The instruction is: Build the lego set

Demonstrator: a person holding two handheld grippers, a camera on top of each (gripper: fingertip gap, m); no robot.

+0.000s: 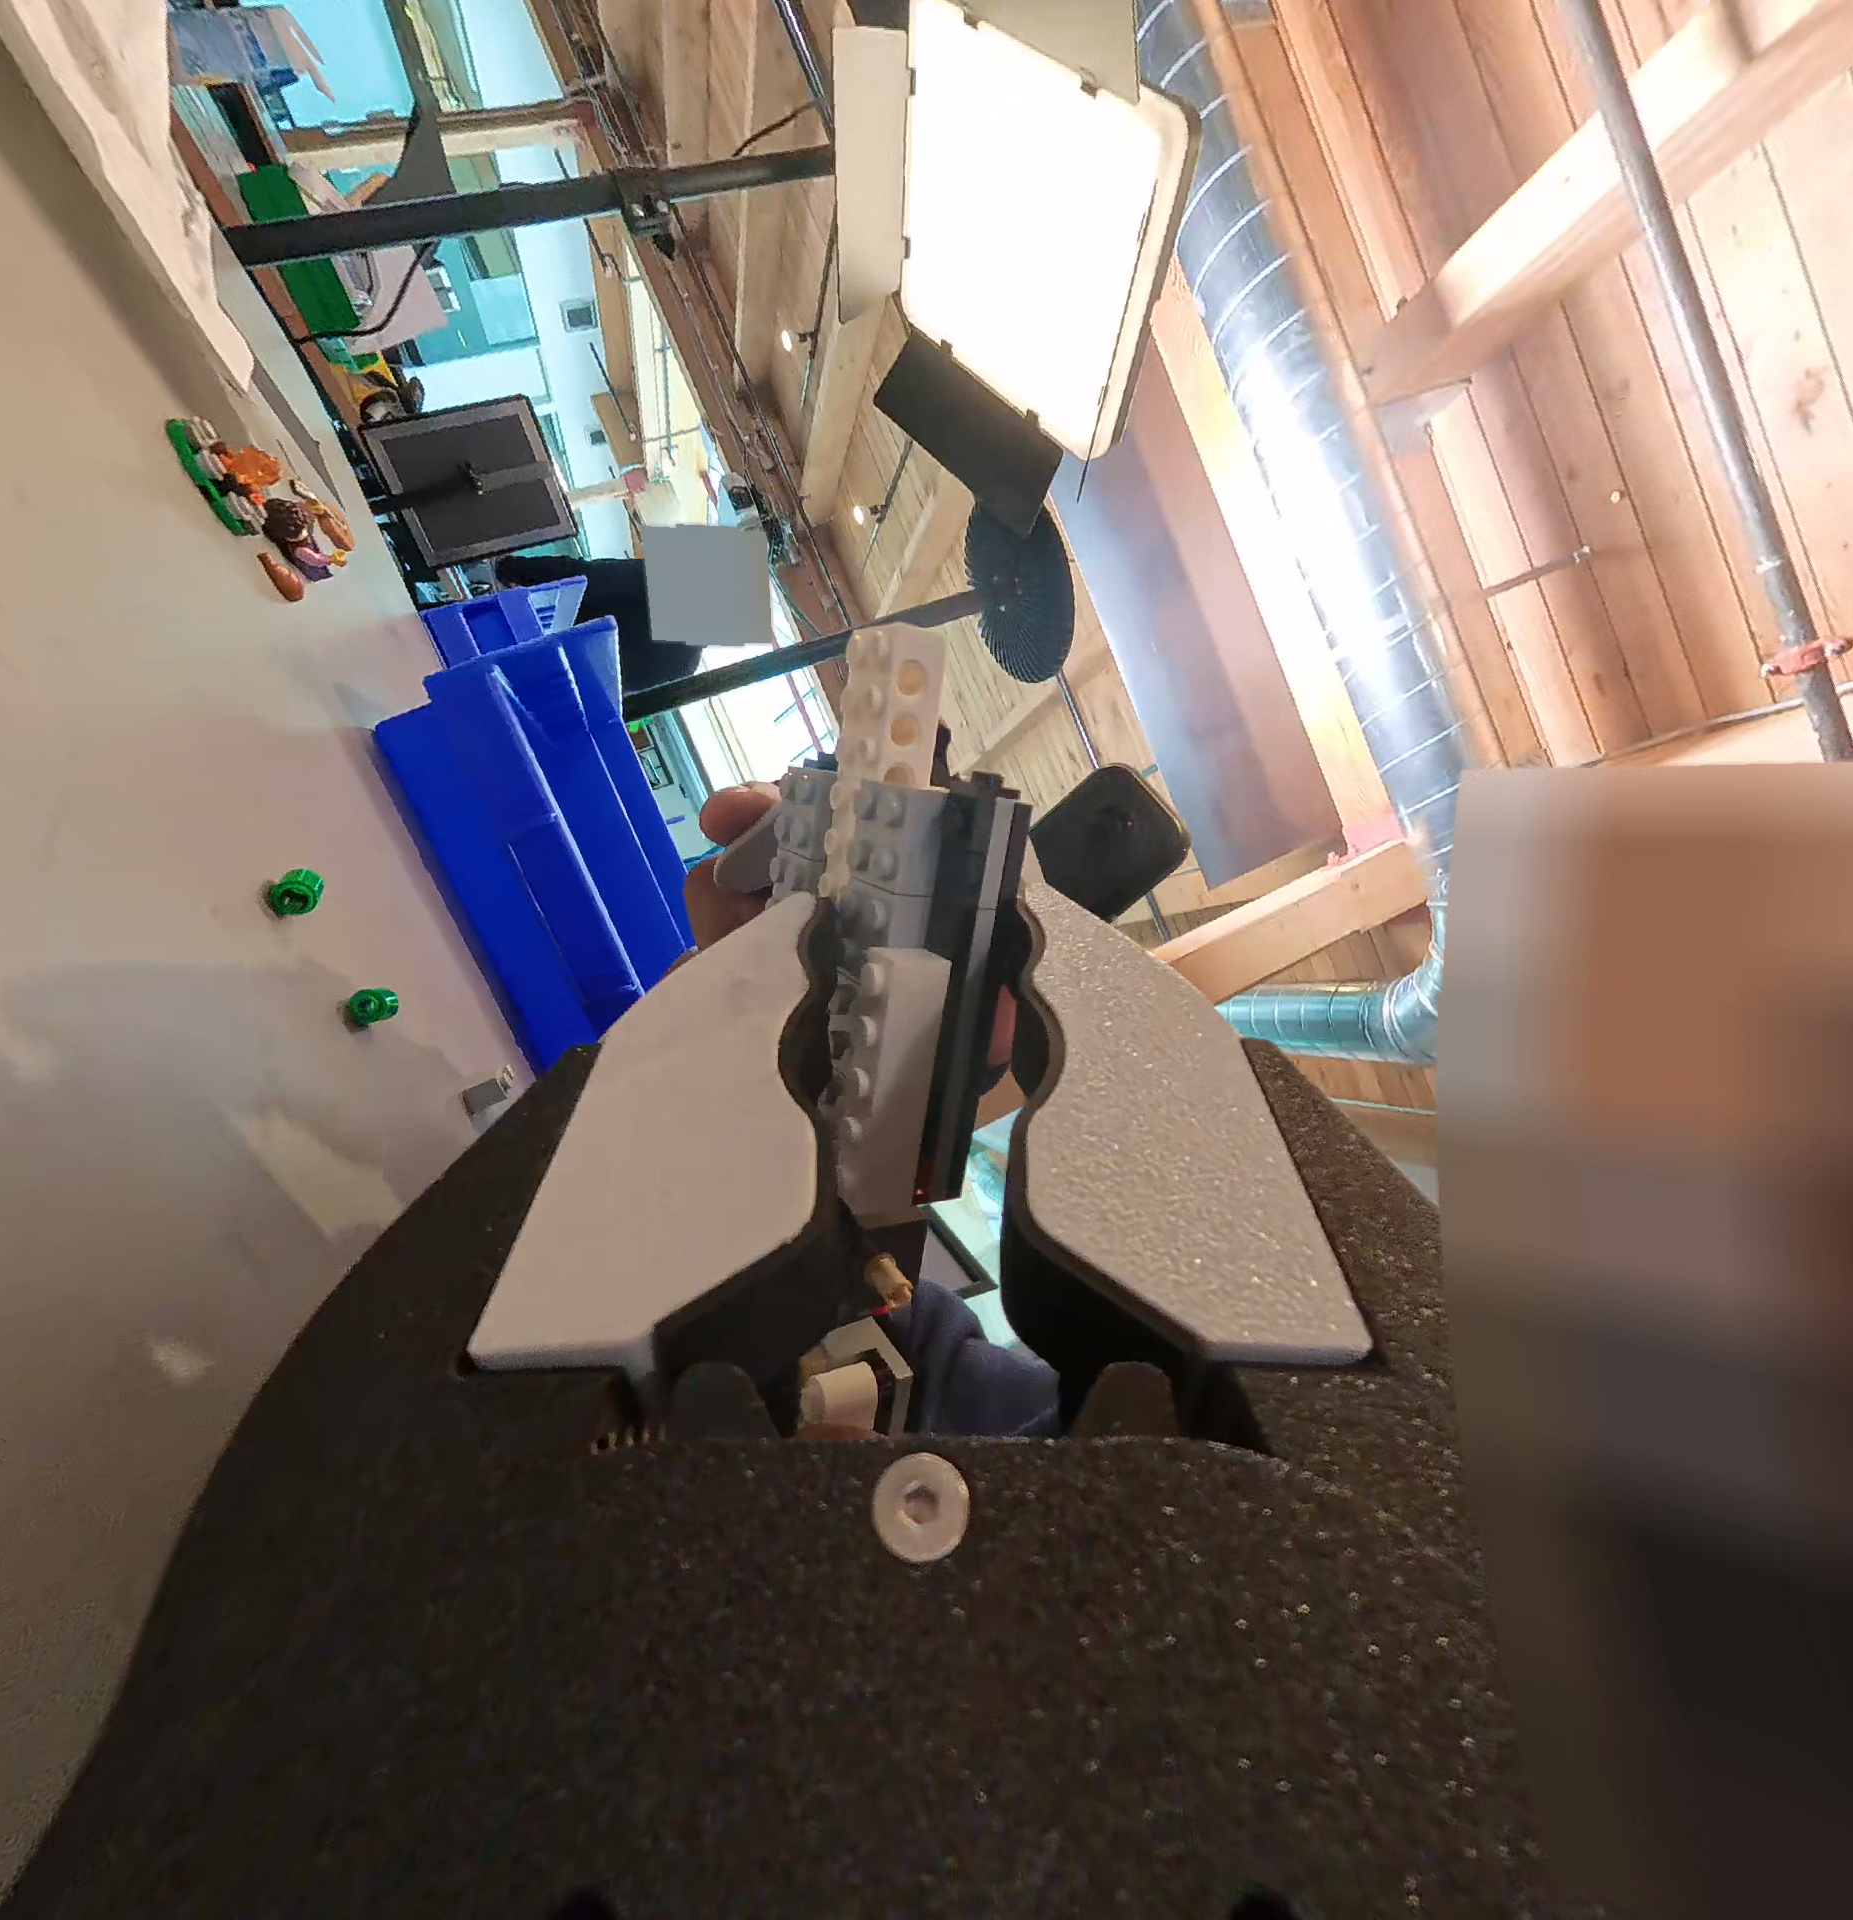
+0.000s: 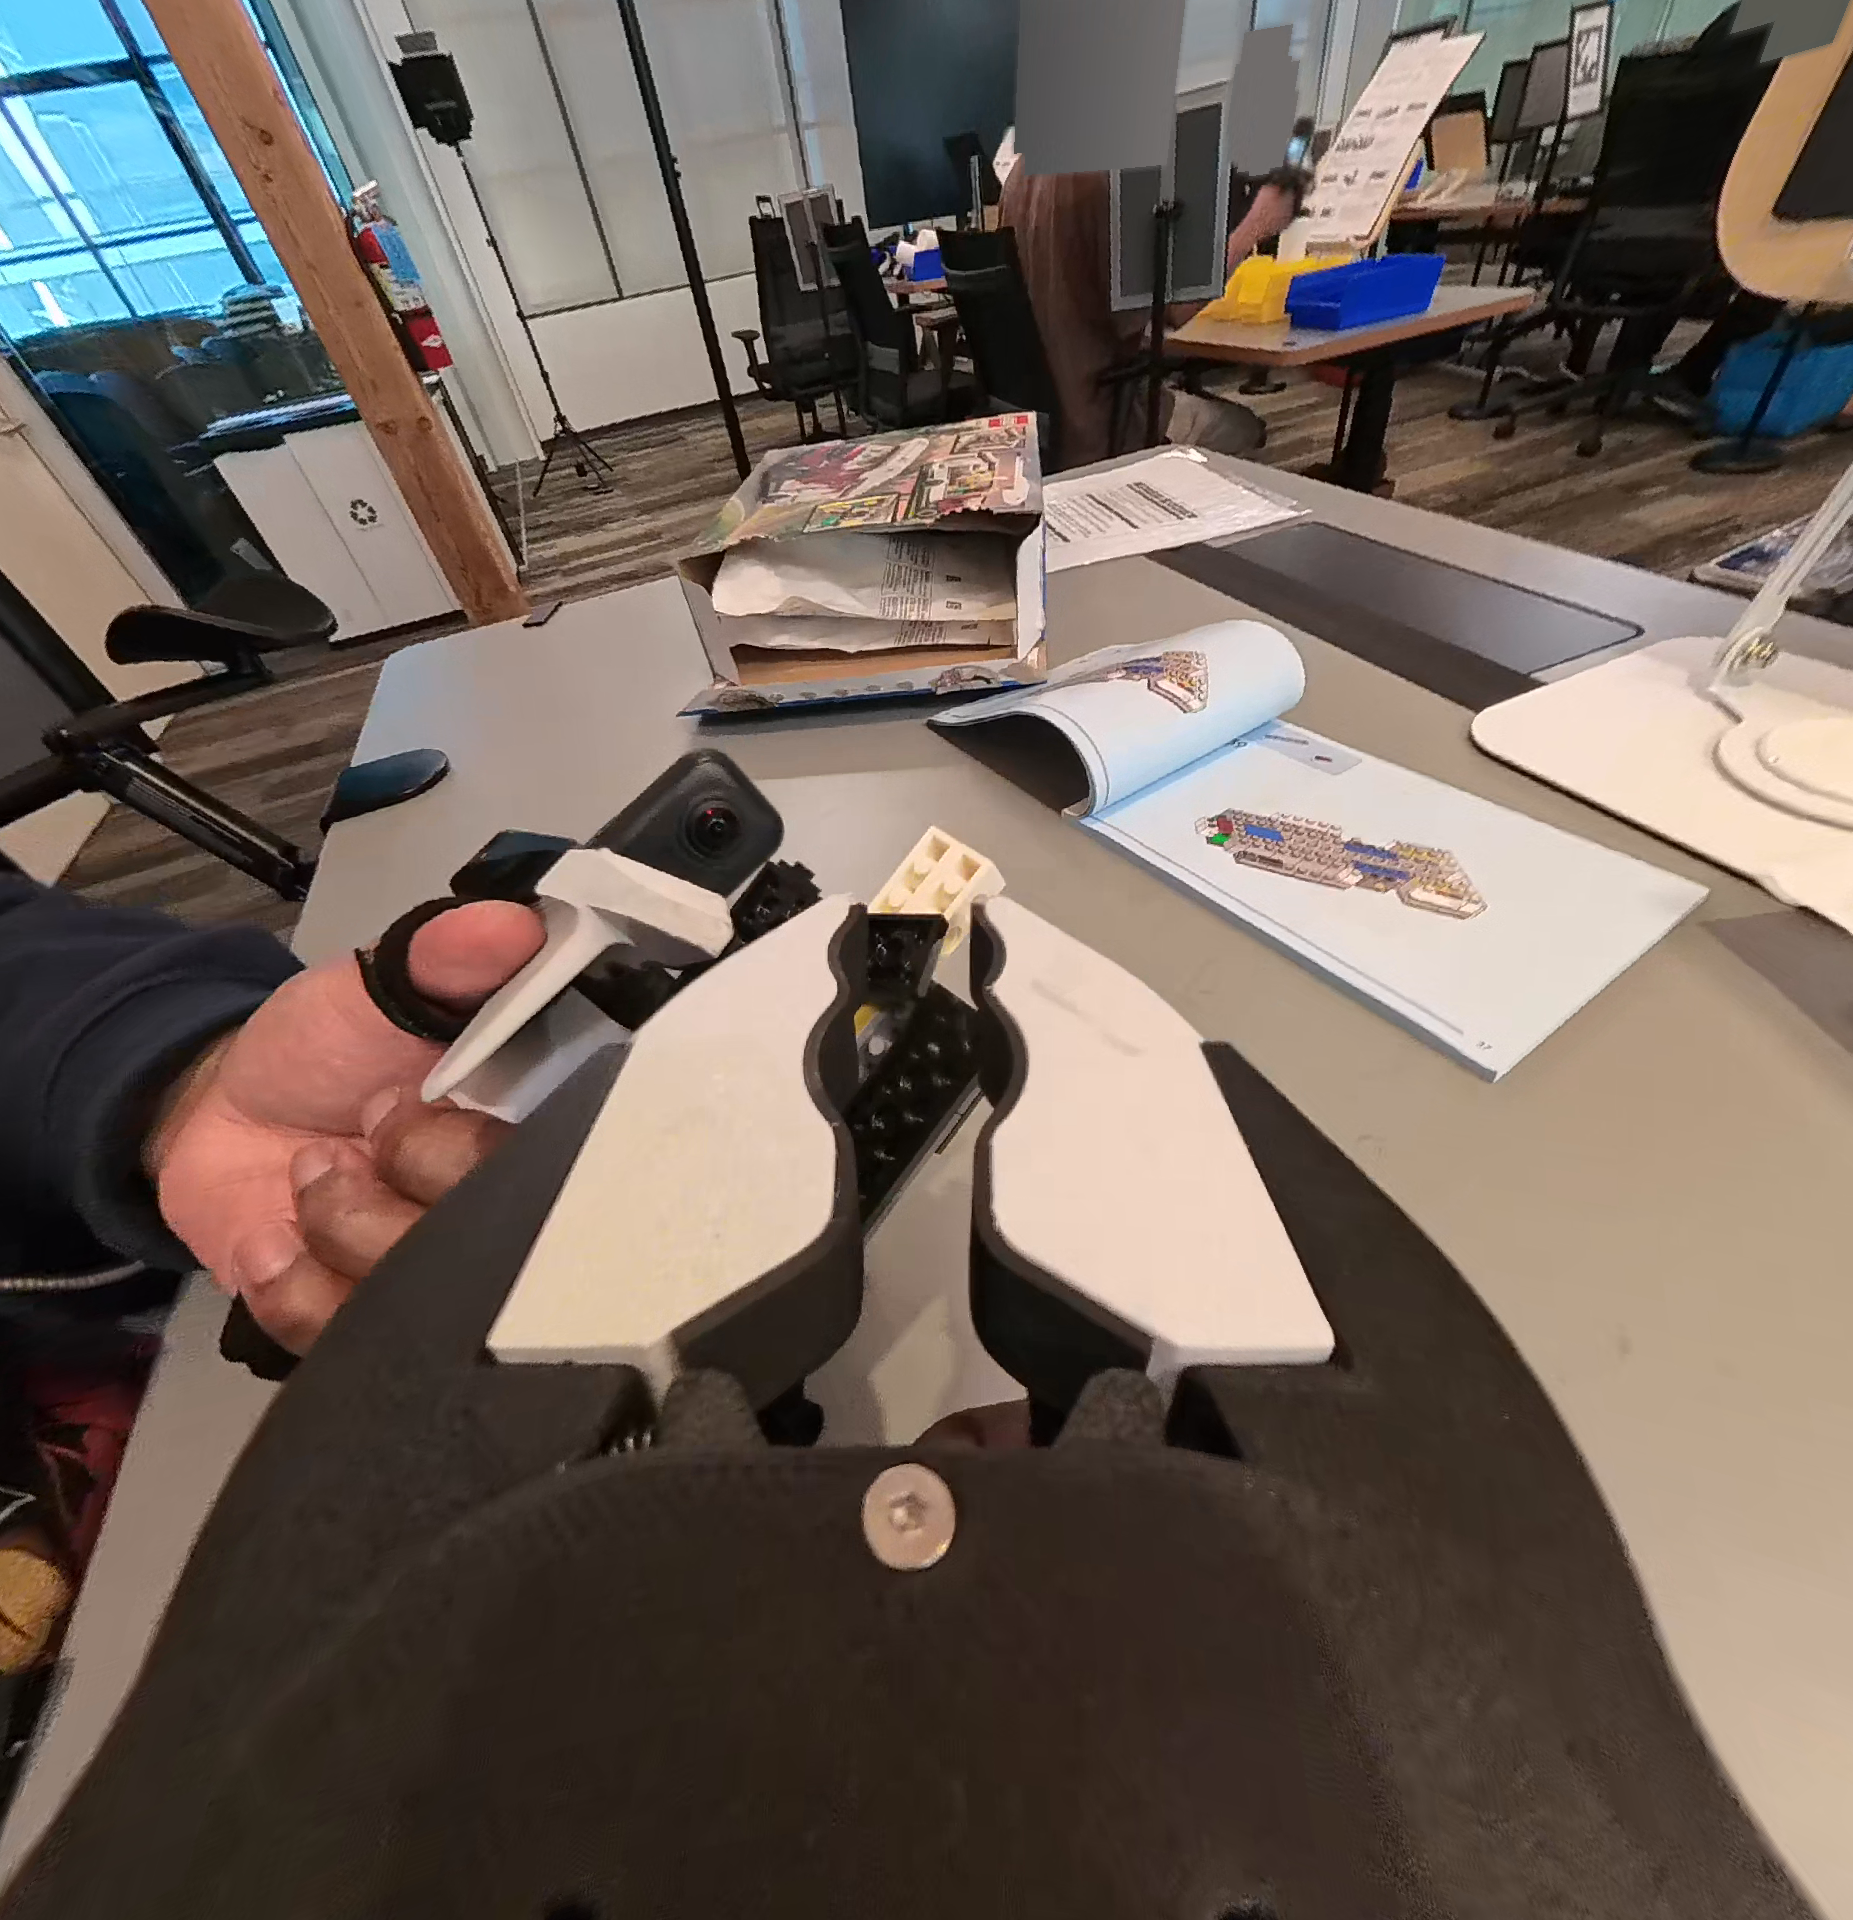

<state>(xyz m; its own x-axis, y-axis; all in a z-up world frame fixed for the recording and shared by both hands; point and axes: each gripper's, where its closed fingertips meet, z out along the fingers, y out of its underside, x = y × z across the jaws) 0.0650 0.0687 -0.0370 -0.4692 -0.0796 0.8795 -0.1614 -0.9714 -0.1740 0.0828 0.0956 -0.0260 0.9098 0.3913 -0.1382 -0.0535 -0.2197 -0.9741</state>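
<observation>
My left gripper [image 1: 911,914] is shut on a brick assembly [image 1: 901,862] of grey, white and black plates, with a long white holed brick sticking out past the tips. It is held up off the grey table [image 1: 122,779]. My right gripper [image 2: 914,914] is shut on the same assembly's end, a white brick [image 2: 937,868] on a black studded plate [image 2: 906,1081]. In the right wrist view the left gripper's camera [image 2: 709,821] and the hand [image 2: 309,1091] holding it are at the left. The right gripper's camera [image 1: 1109,842] shows behind the assembly in the left wrist view; its fingers are hidden there.
An open instruction booklet [image 2: 1317,831], a torn cardboard box [image 2: 880,582] and a white stand base [image 2: 1649,738] lie on the table [image 2: 589,686]. Blue bins [image 1: 548,831], two small green pieces [image 1: 296,891], brick figures [image 1: 267,499] and a light panel [image 1: 1036,229] show in the left wrist view. My left and right fingertips are right by each other.
</observation>
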